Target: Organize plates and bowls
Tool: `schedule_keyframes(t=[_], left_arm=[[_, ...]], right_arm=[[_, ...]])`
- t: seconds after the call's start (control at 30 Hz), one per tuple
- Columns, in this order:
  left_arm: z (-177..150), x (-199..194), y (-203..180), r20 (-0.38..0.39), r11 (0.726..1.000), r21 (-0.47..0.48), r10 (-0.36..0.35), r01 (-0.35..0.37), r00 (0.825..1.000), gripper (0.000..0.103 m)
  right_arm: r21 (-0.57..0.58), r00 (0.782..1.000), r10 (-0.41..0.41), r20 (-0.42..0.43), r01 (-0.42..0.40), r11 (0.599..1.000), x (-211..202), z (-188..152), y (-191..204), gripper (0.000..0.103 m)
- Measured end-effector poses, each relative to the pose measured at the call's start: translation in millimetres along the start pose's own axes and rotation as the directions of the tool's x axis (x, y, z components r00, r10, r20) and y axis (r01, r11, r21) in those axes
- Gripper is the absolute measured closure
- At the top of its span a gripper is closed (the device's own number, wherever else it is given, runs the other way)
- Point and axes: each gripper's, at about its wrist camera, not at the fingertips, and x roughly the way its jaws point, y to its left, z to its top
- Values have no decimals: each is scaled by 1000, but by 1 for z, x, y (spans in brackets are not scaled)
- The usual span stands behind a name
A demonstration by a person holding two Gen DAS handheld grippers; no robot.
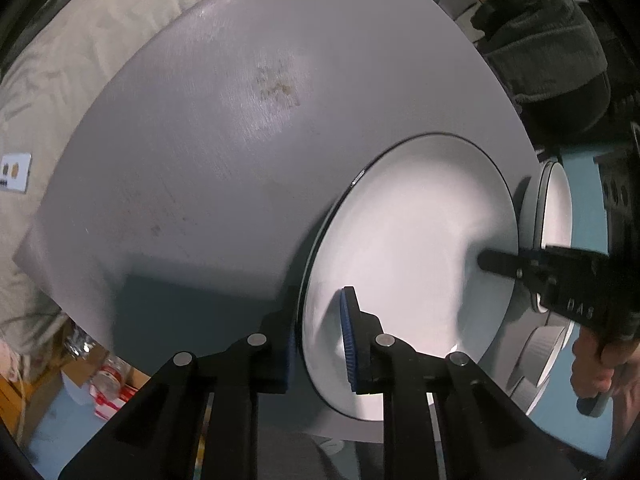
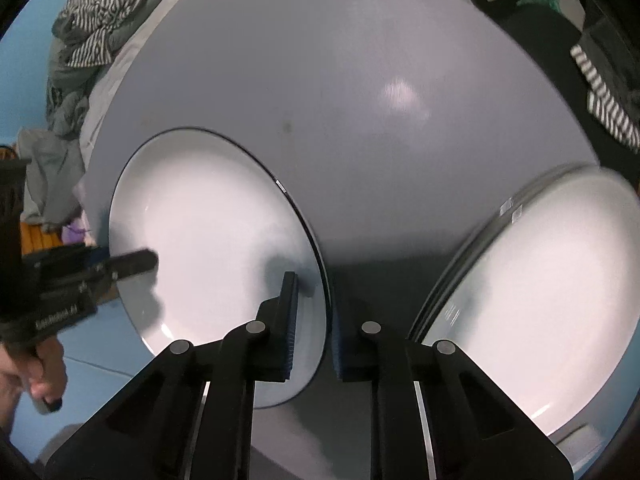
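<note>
A white plate with a thin dark rim (image 1: 416,248) (image 2: 208,216) is held over the grey round table (image 1: 224,128) (image 2: 360,80). My left gripper (image 1: 320,344) is shut on its near edge, one blue pad above and one below the rim. My right gripper (image 2: 314,328) is shut on the opposite edge; it also shows in the left wrist view (image 1: 496,262). The left gripper appears in the right wrist view (image 2: 136,262). A stack of white plates or bowls (image 2: 540,304) (image 1: 554,208) sits on the table beside the held plate.
Cream bedding (image 1: 80,40) lies beyond the table. Striped clothes (image 2: 100,12) and a dark bag (image 1: 548,48) sit past the table edge. A blue floor (image 2: 100,352) shows below. A bottle and red packaging (image 1: 112,380) lie on the floor.
</note>
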Motion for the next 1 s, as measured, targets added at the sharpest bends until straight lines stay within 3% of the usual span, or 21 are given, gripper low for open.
schedule_keyframes(t=[0.37,0.53,0.73,1.0], left_arm=[[13,-3,-10,-10,984,167,60,-57,998,83],[17,-2,-14,-20,979,196,61,-56,998,83],[10,13,-37,-33,971,230,67,-58,997,83],[5,16,-34,-53,978,201,70,-58,996,83]], right_arm=[[190,991,107,80,-120,974,12,-46,-4,90],[274,980,159,118,-186,944,16,-46,-10,90],[306,978,145,151,-186,934,19,-50,-5,87],[305,981,114,156,-158,939,22,-55,2,88]])
